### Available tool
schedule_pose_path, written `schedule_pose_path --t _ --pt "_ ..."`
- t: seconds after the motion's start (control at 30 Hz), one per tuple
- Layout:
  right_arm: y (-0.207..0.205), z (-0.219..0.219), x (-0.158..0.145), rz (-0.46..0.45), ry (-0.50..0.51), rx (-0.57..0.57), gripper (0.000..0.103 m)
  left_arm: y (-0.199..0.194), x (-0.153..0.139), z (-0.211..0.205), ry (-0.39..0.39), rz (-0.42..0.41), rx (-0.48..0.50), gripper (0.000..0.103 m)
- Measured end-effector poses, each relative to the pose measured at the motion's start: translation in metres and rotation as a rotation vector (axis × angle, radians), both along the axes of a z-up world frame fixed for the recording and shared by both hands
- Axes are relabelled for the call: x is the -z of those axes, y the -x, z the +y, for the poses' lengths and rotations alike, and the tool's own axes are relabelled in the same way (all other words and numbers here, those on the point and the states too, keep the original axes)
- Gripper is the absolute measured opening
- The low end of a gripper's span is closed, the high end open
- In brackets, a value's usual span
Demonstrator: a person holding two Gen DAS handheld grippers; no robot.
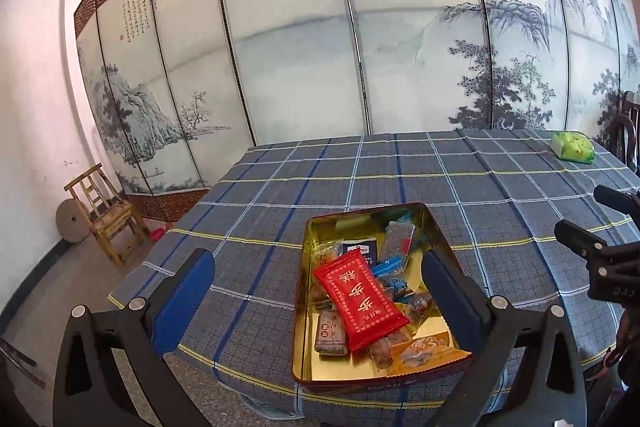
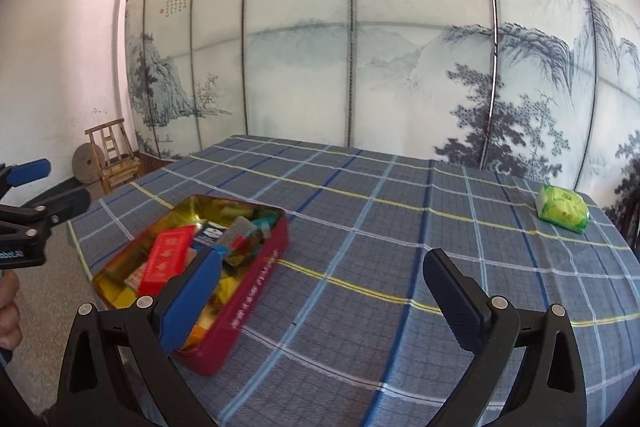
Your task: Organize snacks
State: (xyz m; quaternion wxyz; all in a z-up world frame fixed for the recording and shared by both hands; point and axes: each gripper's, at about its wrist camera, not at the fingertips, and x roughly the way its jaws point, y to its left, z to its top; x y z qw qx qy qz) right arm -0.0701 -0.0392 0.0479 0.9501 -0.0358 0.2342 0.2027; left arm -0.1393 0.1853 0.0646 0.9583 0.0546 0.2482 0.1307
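Note:
A red tin box (image 1: 303,307) with a gold inside sits on the plaid tablecloth near the front edge, full of wrapped snacks. A red snack pack (image 1: 360,301) lies on top of them. My left gripper (image 1: 320,287) is open and empty, hovering above the box. The box also shows in the right wrist view (image 2: 256,279), with the red pack (image 2: 168,259) inside. My right gripper (image 2: 324,291) is open and empty, to the right of the box. A green snack pack (image 2: 564,213) lies alone at the table's far right, also in the left wrist view (image 1: 573,146).
The table with the blue plaid cloth (image 2: 400,227) stands before a painted folding screen (image 2: 360,47). A small wooden chair (image 1: 106,211) and a round stone (image 1: 72,221) stand by the left wall. A dark chair (image 1: 630,131) is at the far right.

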Motion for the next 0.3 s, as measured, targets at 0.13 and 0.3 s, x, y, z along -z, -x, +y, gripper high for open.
schedule_pose_path --t 0.13,0.3 --pt "-0.051 -0.052 0.032 0.146 0.046 0.107 0.101 -0.011 -0.002 -0.005 0.006 0.023 0.000 0.102" --pt "-0.112 -0.133 0.079 0.364 0.102 0.259 0.101 -0.023 -0.005 -0.011 -0.018 0.052 -0.018 0.102"
